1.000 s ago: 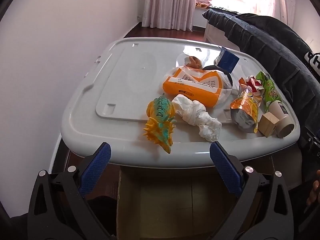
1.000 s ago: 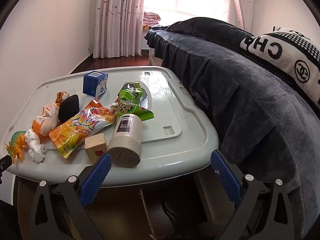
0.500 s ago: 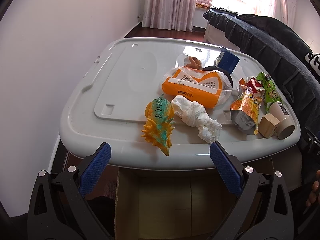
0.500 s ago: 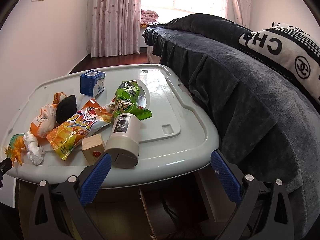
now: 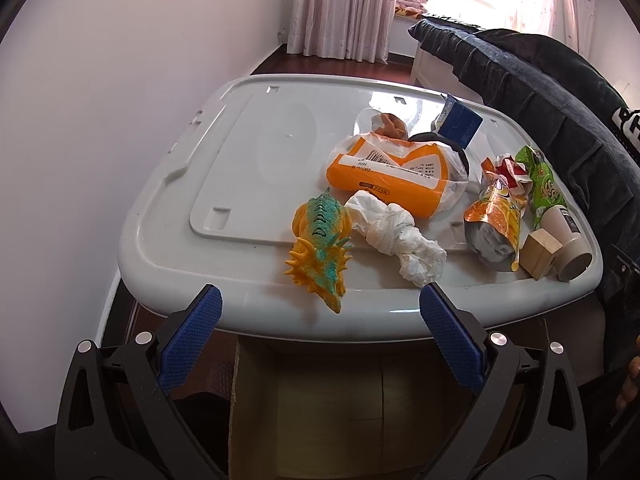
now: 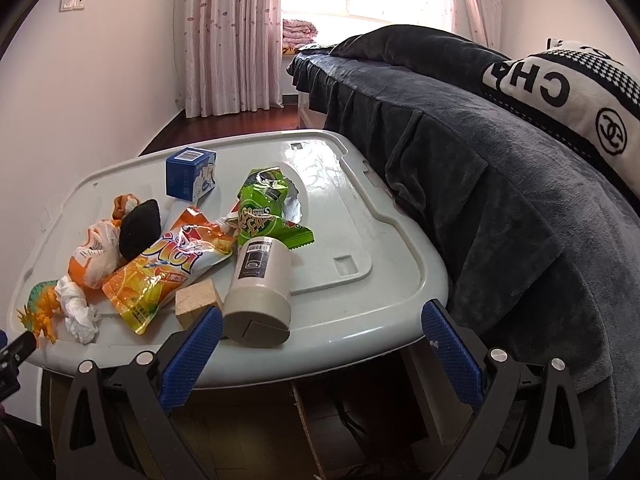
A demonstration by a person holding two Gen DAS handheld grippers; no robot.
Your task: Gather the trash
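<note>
Trash lies ahead of both your claws on the grey table (image 5: 168, 240). Your left claw (image 5: 320, 336), spread wide and empty, faces the crumpled tissue (image 5: 396, 236), whose long axis runs away leftward. Your right claw (image 6: 318, 338), equally spread and empty, has the tipped paper cup (image 6: 260, 288) nearest, base toward you, snack bags beyond.

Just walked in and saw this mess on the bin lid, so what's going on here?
A person holds a gripper in each hand, facing a grey storage lid strewn with trash and toys. Both the left gripper and the right gripper are open and hold nothing. The crumpled tissue, orange snack bag, green snack bag and tipped paper cup all lie untouched, beside a toy dinosaur.
</note>
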